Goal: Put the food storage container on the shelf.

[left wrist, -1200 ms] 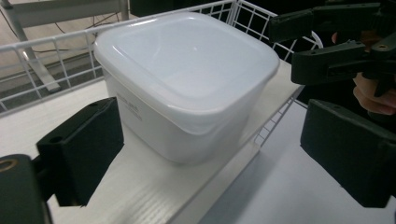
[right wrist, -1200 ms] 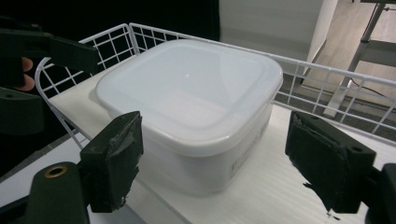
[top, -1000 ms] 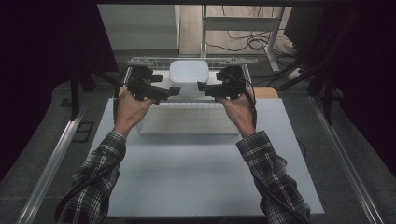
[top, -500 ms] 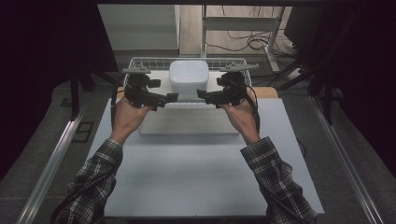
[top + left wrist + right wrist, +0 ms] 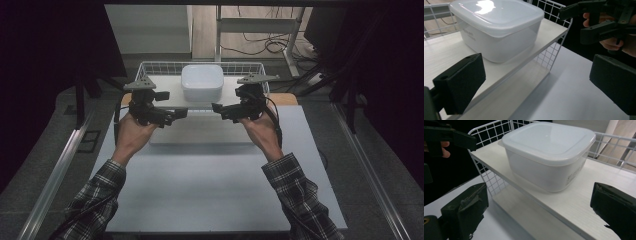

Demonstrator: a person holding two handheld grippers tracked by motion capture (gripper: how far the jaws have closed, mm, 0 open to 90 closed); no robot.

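Observation:
A white lidded plastic container (image 5: 202,82) stands on the white shelf board (image 5: 167,90) of a wire rack. My left gripper (image 5: 176,114) is held to the container's front left and my right gripper (image 5: 218,107) to its front right, both pointing inward at each other. In the left gripper view the container (image 5: 499,27) lies beyond the left gripper (image 5: 537,85), whose jaws are wide open and empty. In the right gripper view the right gripper (image 5: 539,210) is open, its jaws have just been opening, and nothing is between them; the container (image 5: 549,152) sits ahead, untouched.
The wire rack (image 5: 150,67) has low mesh walls around the shelf, and a lower white board (image 5: 200,134) lies under it. It stands at the far end of a white table top (image 5: 210,195). Metal rails (image 5: 60,170) run along both table sides.
Both grippers have drawn back from the container's sides toward the near edge, the left one more and a little lower. The container stays on the shelf.

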